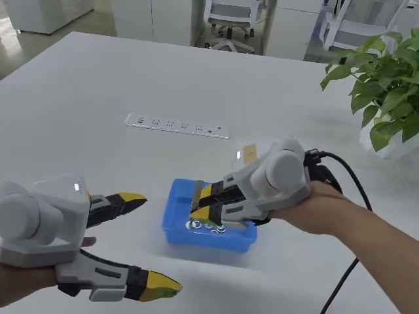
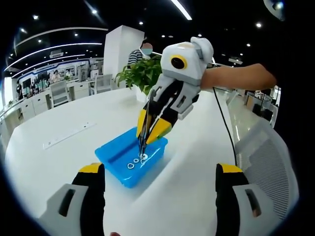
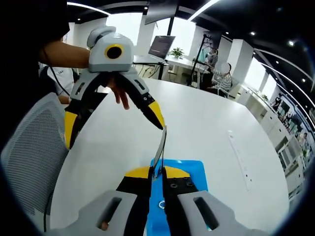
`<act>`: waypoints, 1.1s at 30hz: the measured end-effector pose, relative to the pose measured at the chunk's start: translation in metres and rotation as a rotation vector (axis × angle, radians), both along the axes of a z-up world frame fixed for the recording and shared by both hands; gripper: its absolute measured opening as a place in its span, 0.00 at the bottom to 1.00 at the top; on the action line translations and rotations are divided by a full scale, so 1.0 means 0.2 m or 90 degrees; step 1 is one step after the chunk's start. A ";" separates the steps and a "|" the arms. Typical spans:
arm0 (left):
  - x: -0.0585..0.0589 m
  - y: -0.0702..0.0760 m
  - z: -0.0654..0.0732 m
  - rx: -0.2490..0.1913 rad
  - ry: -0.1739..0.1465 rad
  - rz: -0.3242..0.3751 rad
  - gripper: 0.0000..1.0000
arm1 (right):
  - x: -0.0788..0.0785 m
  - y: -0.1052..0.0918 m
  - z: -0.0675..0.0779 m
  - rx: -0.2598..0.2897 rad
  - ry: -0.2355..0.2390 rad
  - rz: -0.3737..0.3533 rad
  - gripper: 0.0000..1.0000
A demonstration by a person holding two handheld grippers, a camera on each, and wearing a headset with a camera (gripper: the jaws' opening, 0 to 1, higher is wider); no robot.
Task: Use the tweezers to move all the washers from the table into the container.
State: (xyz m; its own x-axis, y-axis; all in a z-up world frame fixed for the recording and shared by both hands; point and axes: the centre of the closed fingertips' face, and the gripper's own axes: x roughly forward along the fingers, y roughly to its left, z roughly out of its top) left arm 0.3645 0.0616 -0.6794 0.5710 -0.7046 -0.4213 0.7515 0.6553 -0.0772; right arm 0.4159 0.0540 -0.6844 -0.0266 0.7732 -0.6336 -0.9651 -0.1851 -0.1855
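A blue container (image 1: 175, 216) sits on the white table with three washers (image 1: 207, 227) lying inside it. My right gripper (image 1: 201, 203) hovers over the container, shut on tweezers (image 1: 197, 192) whose tips point down among the washers. In the left gripper view the tweezers (image 2: 143, 137) reach the washers (image 2: 136, 162) in the container (image 2: 115, 160). The right gripper view has its yellow-tipped jaws (image 3: 157, 173) clamped on the tweezers (image 3: 160, 145), with washers (image 3: 180, 185) below. My left gripper (image 1: 147, 242) is open with nothing in it, left of the container and nearer me.
A white power strip (image 1: 177, 125) lies beyond the container. A potted plant (image 1: 386, 85) stands at the right edge of the table. A black cable (image 1: 347, 176) trails from the right gripper. A mesh chair (image 2: 266, 162) is beside the table.
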 end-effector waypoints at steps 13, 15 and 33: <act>0.01 0.00 0.01 -0.005 0.001 0.001 0.99 | 0.12 -0.02 -0.05 -0.005 -0.009 -0.022 0.09; 0.01 0.00 0.01 -0.007 0.002 0.001 0.99 | 0.13 -0.03 -0.07 -0.008 -0.008 -0.023 0.09; 0.03 0.00 0.01 -0.010 0.005 0.006 0.99 | 0.20 -0.05 -0.21 -0.024 0.009 -0.036 0.09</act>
